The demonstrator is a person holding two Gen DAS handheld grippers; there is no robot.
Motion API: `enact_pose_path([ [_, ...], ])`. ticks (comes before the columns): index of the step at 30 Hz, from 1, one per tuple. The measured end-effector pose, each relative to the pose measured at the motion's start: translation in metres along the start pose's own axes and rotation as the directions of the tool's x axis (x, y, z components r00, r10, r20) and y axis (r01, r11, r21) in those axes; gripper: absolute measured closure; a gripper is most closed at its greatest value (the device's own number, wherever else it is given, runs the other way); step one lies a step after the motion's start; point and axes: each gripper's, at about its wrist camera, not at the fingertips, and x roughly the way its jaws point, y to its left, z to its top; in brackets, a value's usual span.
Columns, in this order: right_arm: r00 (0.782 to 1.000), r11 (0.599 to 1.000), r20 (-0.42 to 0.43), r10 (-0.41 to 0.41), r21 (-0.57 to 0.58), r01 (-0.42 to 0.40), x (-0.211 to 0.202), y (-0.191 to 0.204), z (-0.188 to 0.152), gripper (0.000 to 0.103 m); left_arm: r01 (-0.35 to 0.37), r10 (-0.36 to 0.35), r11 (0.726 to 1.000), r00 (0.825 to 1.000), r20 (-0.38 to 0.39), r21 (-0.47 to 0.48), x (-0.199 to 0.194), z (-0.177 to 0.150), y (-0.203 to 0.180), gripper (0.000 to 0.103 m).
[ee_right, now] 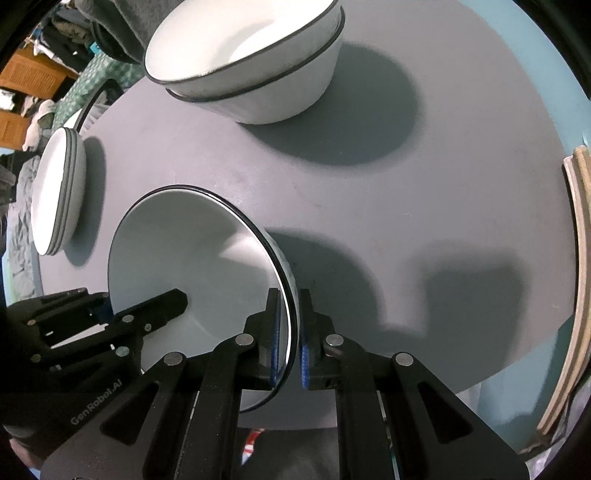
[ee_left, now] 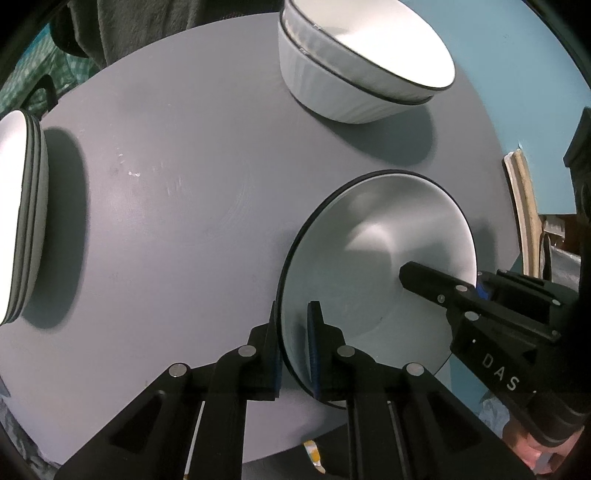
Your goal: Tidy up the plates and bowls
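Note:
A white bowl with a dark rim sits over the near part of the round grey table. My left gripper is shut on its left rim, one pad inside and one outside. In the right wrist view the same bowl has my right gripper shut on its opposite rim. Each view shows the other gripper's inner finger reaching into the bowl. Whether the bowl rests on the table I cannot tell.
Two nested white bowls stand at the far side of the table. A stack of white plates sits at the left edge. A curved wooden piece stands beyond the right edge. Dark cloth hangs behind.

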Motion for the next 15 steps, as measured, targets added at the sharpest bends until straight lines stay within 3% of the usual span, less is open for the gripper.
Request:
enact_pose_path([
  [11, 0.999, 1.000, 0.032, -0.006, -0.006, 0.006, -0.028, 0.019, 0.017, 0.095, 0.014, -0.015, 0.999, 0.999, 0.045, 0.031, -0.045, 0.026, -0.002, 0.092],
  [12, 0.999, 1.000, 0.036, -0.008, -0.007, 0.008, -0.031, 0.020, 0.018, 0.095, 0.014, -0.016, 0.999, 0.998, 0.053, 0.036, -0.047, 0.011, 0.002, 0.092],
  [15, 0.999, 1.000, 0.052, -0.009, -0.007, 0.009, -0.043, 0.022, 0.025, 0.095, 0.016, -0.019, 0.999, 0.997, 0.078, 0.046, -0.061, 0.018, 0.000, 0.092],
])
